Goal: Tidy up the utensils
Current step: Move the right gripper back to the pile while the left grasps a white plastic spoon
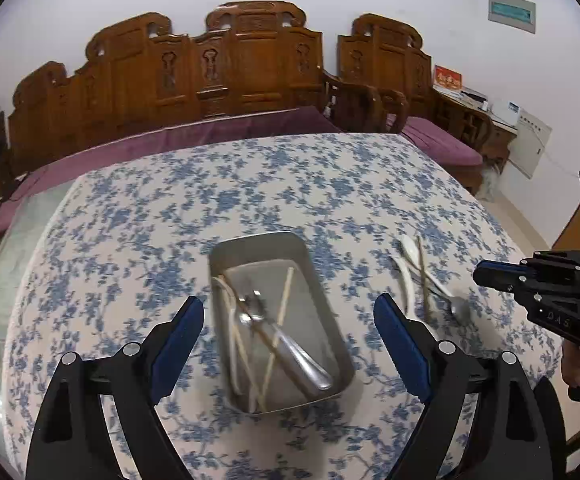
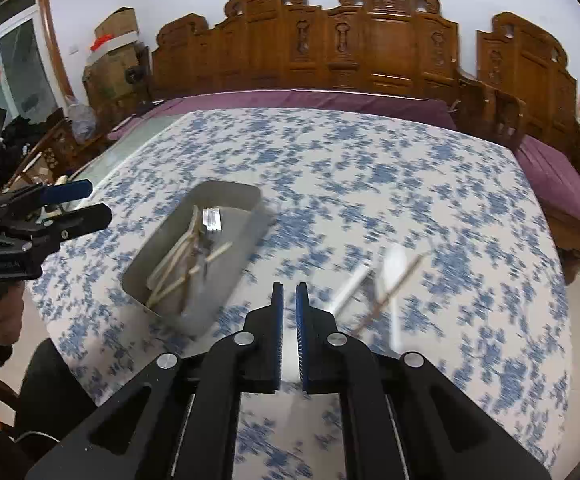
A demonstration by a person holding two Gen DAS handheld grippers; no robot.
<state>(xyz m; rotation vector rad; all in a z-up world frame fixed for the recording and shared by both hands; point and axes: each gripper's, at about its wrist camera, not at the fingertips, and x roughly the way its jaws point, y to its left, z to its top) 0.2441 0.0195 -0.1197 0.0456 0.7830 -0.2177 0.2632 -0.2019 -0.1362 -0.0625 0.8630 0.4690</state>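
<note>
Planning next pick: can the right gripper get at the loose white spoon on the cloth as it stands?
Probably yes. The white spoon lies on the tablecloth just ahead and right of the right gripper, nothing between them. But its fingers are nearly closed and must open, and a chopstick crosses the spoon.

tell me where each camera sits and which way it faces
Left wrist: on the left gripper, jaws wide open, looking forward down at the metal tray; the right gripper shows at right.
Right wrist: on the right gripper, jaws nearly shut and empty, facing the loose utensils; the left gripper shows at left.
Shared: tray, utensils, floral tablecloth, carved wooden bench.
</note>
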